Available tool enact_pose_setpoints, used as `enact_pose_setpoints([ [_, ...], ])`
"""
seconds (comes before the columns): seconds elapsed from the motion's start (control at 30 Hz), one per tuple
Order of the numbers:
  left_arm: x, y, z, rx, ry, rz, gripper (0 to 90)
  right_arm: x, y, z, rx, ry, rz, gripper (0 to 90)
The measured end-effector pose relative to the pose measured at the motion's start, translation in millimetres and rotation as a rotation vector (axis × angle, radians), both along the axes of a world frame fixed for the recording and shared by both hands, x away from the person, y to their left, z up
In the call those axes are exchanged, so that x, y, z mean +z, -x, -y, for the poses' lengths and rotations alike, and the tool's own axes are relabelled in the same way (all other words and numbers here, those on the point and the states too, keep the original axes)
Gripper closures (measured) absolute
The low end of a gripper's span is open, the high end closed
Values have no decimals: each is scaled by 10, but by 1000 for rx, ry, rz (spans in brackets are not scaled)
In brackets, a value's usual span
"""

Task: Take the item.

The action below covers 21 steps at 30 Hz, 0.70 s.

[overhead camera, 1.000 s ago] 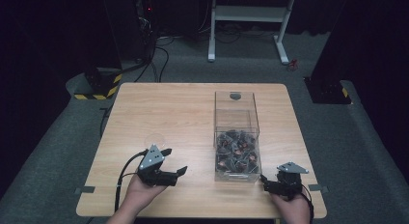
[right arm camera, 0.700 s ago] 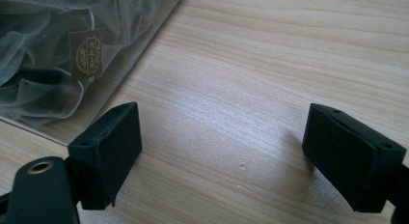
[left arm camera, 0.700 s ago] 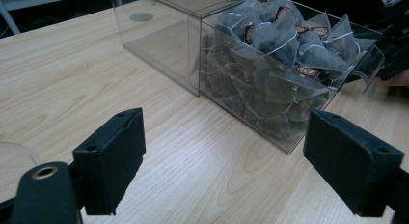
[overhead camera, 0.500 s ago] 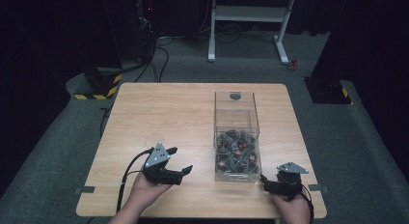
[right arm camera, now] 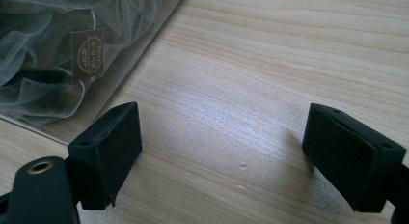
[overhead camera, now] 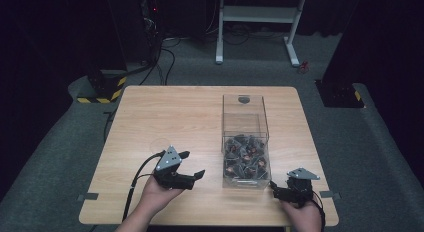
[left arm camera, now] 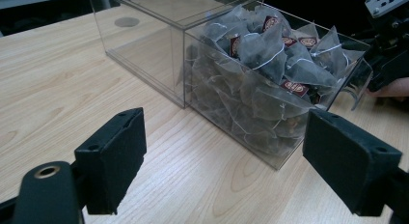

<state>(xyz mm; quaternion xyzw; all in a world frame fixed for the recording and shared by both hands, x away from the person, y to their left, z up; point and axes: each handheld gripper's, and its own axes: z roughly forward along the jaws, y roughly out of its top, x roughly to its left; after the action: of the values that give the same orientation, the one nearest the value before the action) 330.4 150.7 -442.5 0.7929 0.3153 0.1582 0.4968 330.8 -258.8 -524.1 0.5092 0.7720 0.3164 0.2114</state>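
Observation:
A clear plastic box stands right of the table's middle, its near half packed with mesh tea bags and its far half bare. My left gripper is open, held just left of the box's near end and angled toward it. In the left gripper view the tea bags lie ahead between the spread jaws, and the other gripper shows beyond the box. My right gripper is open at the box's near right corner. In the right gripper view its jaws frame bare wood, with the box corner at upper left.
The wooden table has open surface to the left of and behind the box. A dark round spot marks the box's far wall. On the floor beyond stand a white desk frame, cables and a yellow-black striped base.
My left gripper has shifted a little to the right, closer to the box. The right gripper and the box have stayed put.

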Motion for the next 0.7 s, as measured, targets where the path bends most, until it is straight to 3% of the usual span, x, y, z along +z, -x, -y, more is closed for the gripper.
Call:
enact_pose_setpoints([
  [0.03, 0, 0, 0, 0, 0, 0, 160, 0, 0, 0, 0, 0, 0, 138],
  [0.07, -13, 21, 55, 22, 66, -25, 160, 0, 0, 0, 0, 0, 0, 138],
  [0.7, 15, -95, 186, -42, 7, -12, 164, 0, 1, -1, 3, 0, 0, 138],
])
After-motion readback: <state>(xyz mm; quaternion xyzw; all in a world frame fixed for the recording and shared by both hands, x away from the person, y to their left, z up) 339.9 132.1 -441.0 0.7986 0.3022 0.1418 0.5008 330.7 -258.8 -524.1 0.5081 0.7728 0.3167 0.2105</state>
